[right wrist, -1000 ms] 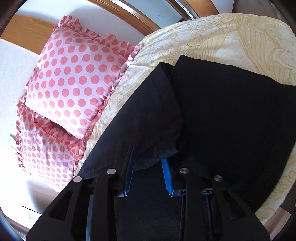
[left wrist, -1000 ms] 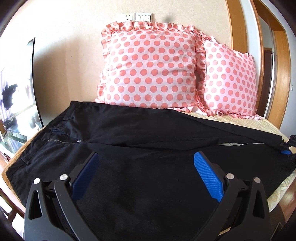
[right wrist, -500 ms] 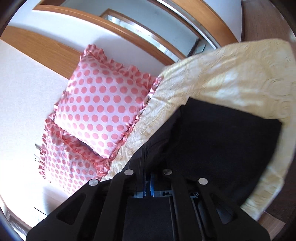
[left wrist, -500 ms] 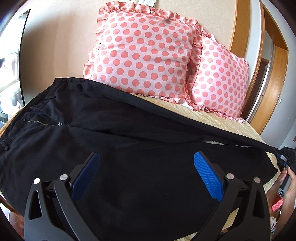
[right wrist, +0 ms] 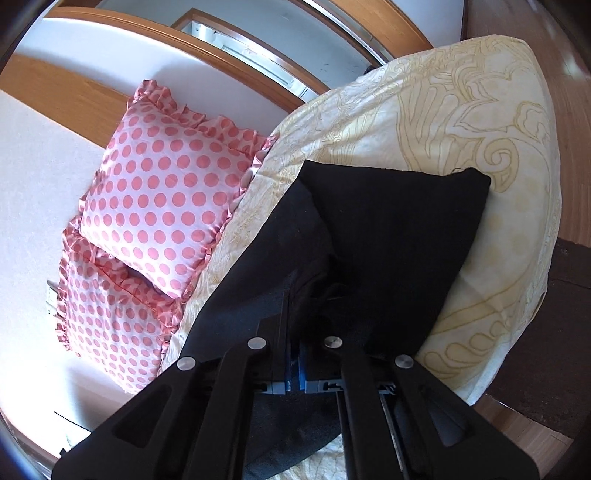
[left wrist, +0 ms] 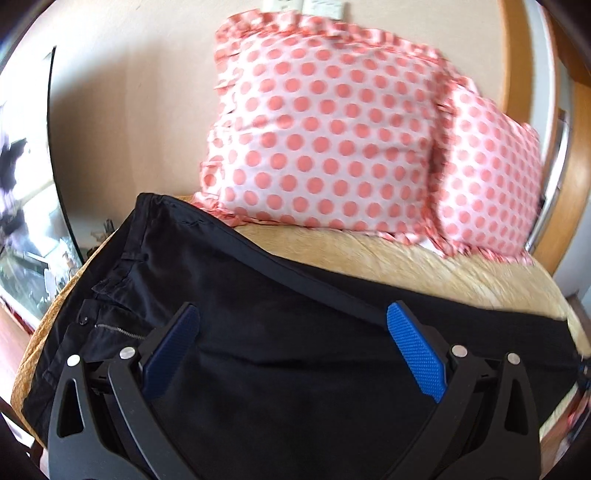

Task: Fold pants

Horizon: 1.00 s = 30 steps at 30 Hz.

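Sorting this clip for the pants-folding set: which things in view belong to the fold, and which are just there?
Part of the job:
- black pants, spread on the bed
- right gripper, shut on a pant leg end
- left gripper, open over the pants

Just there:
- two polka-dot pillows
- yellow bedspread
- wall sockets

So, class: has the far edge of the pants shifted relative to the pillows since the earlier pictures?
Yes. The pants edge has pulled away from the pillows, baring more bedspread.
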Each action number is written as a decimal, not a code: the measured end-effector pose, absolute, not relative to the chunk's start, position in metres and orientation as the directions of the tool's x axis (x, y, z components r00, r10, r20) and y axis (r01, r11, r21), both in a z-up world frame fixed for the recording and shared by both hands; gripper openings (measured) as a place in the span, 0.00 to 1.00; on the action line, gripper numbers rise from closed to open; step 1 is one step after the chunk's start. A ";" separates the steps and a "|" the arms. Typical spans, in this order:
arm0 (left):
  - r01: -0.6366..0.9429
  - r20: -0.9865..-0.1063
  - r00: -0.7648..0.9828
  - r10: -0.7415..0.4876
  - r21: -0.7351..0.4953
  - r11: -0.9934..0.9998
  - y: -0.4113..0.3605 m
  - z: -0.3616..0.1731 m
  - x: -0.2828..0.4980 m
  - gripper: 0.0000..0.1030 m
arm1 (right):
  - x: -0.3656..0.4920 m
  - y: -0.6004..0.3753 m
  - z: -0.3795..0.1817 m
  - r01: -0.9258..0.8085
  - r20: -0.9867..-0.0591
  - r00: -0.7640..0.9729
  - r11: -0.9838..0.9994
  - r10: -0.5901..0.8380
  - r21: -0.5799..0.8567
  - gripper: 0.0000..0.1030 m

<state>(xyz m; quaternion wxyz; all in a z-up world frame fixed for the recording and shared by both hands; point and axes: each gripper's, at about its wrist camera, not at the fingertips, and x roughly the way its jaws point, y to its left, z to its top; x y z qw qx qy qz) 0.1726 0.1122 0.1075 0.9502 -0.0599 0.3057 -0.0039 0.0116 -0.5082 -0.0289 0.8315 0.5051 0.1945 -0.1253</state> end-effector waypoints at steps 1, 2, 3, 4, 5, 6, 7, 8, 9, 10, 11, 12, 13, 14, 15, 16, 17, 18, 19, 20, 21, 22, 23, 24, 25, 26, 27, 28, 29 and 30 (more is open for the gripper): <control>-0.050 -0.592 0.805 -0.033 -0.123 0.991 0.120 0.109 0.185 0.98 | 0.009 -0.508 -0.028 0.404 -0.451 0.892 0.463 -0.010 0.789 0.02; -0.075 -0.609 0.793 -0.020 -0.131 0.989 0.131 0.110 0.202 0.98 | 0.011 -0.508 -0.028 0.406 -0.456 0.890 0.470 -0.009 0.783 0.02; -0.098 -0.624 0.781 -0.011 -0.139 0.985 0.138 0.110 0.217 0.98 | 0.008 -0.508 -0.027 0.407 -0.459 0.889 0.475 -0.007 0.780 0.02; -0.110 -0.636 0.772 -0.010 -0.149 0.983 0.143 0.110 0.227 0.98 | 0.008 -0.508 -0.027 0.408 -0.461 0.887 0.478 -0.006 0.778 0.02; -0.129 -0.664 0.747 -0.025 -0.181 0.975 0.152 0.107 0.249 0.98 | 0.008 -0.509 -0.026 0.409 -0.465 0.886 0.480 -0.005 0.776 0.02; -0.139 -0.685 0.727 -0.038 -0.201 0.970 0.156 0.105 0.265 0.98 | 0.009 -0.509 -0.026 0.412 -0.469 0.883 0.485 -0.004 0.772 0.02; -0.157 -0.706 0.707 -0.040 -0.212 0.965 0.160 0.102 0.280 0.98 | 0.009 -0.508 -0.025 0.413 -0.471 0.882 0.487 -0.005 0.769 0.02; -0.185 -0.724 0.689 -0.031 -0.217 0.959 0.164 0.098 0.294 0.98 | 0.009 -0.508 -0.025 0.415 -0.473 0.881 0.489 -0.006 0.767 0.02; -0.217 -0.747 0.664 -0.020 -0.219 0.951 0.169 0.092 0.311 0.95 | 0.009 -0.508 -0.025 0.416 -0.474 0.881 0.490 -0.006 0.766 0.02; -0.253 -0.769 0.639 -0.005 -0.217 0.943 0.174 0.086 0.327 0.92 | 0.009 -0.508 -0.025 0.416 -0.474 0.880 0.492 -0.006 0.765 0.02; -0.285 -0.790 0.613 0.005 -0.215 0.934 0.180 0.080 0.340 0.84 | 0.009 -0.508 -0.025 0.416 -0.475 0.880 0.493 -0.005 0.764 0.02; -0.318 -0.811 0.584 -0.004 -0.233 0.919 0.188 0.072 0.354 0.77 | 0.010 -0.508 -0.024 0.417 -0.476 0.879 0.494 -0.006 0.763 0.02; -0.341 -0.822 0.569 -0.022 -0.261 0.903 0.194 0.067 0.361 0.76 | 0.011 -0.508 -0.024 0.418 -0.478 0.878 0.495 -0.005 0.762 0.02; -0.373 -0.830 0.556 -0.044 -0.296 0.879 0.202 0.061 0.368 0.75 | 0.011 -0.507 -0.024 0.419 -0.482 0.876 0.499 -0.005 0.758 0.02; -0.399 -0.831 0.553 -0.065 -0.332 0.854 0.209 0.055 0.371 0.75 | 0.011 -0.508 -0.023 0.421 -0.484 0.875 0.502 -0.004 0.756 0.02; -0.418 -0.830 0.552 -0.076 -0.354 0.837 0.213 0.052 0.374 0.75 | 0.011 -0.508 -0.023 0.423 -0.488 0.873 0.504 -0.004 0.753 0.02; -0.432 -0.834 0.546 -0.079 -0.362 0.826 0.215 0.049 0.378 0.75 | 0.011 -0.508 -0.023 0.426 -0.492 0.871 0.507 -0.005 0.749 0.02; -0.443 -0.838 0.541 -0.075 -0.360 0.821 0.217 0.046 0.381 0.69 | 0.013 -0.507 -0.023 0.429 -0.495 0.869 0.509 -0.006 0.746 0.02; -0.447 -0.840 0.538 -0.069 -0.354 0.821 0.219 0.044 0.384 0.65 | 0.013 -0.507 -0.022 0.430 -0.497 0.868 0.511 -0.007 0.744 0.02; -0.457 -0.847 0.528 -0.060 -0.342 0.821 0.221 0.042 0.387 0.58 | 0.013 -0.507 -0.022 0.432 -0.499 0.867 0.512 -0.008 0.742 0.02; -0.466 -0.851 0.522 -0.054 -0.338 0.818 0.224 0.040 0.389 0.49 | 0.013 -0.507 -0.022 0.433 -0.501 0.866 0.514 -0.009 0.740 0.02; -0.481 -0.855 0.516 -0.053 -0.340 0.808 0.228 0.036 0.390 0.42 | 0.014 -0.507 -0.022 0.435 -0.502 0.865 0.515 -0.010 0.739 0.02; -0.485 -0.853 0.518 -0.062 -0.352 0.801 0.231 0.034 0.389 0.29 | 0.014 -0.506 -0.022 0.435 -0.503 0.864 0.516 -0.010 0.738 0.02; -0.487 -0.845 0.528 -0.088 -0.386 0.783 0.236 0.031 0.387 0.18 | 0.014 -0.507 -0.022 0.434 -0.502 0.865 0.516 -0.010 0.739 0.02; -0.490 -0.834 0.542 -0.102 -0.412 0.768 0.239 0.029 0.385 0.17 | 0.014 -0.506 -0.022 0.434 -0.502 0.865 0.515 -0.010 0.739 0.02; -0.495 -0.827 0.552 -0.102 -0.424 0.759 0.241 0.029 0.382 0.13 | 0.014 -0.506 -0.022 0.433 -0.501 0.866 0.513 -0.008 0.741 0.02; -0.491 -0.821 0.564 -0.095 -0.425 0.761 0.241 0.031 0.377 0.12 | 0.014 -0.507 -0.022 0.431 -0.499 0.867 0.511 -0.005 0.744 0.02; -0.483 -0.816 0.571 -0.084 -0.417 0.770 0.241 0.034 0.371 0.12 | 0.014 -0.507 -0.022 0.431 -0.498 0.867 0.510 -0.004 0.745 0.02; -0.477 -0.812 0.578 -0.077 -0.413 0.776 0.240 0.037 0.368 0.11 | 0.014 -0.508 -0.022 0.430 -0.498 0.867 0.507 -0.002 0.747 0.02; -0.466 -0.802 0.594 -0.065 -0.408 0.785 0.239 0.045 0.358 0.11 | 0.015 -0.509 -0.022 0.429 -0.497 0.868 0.504 0.000 0.749 0.02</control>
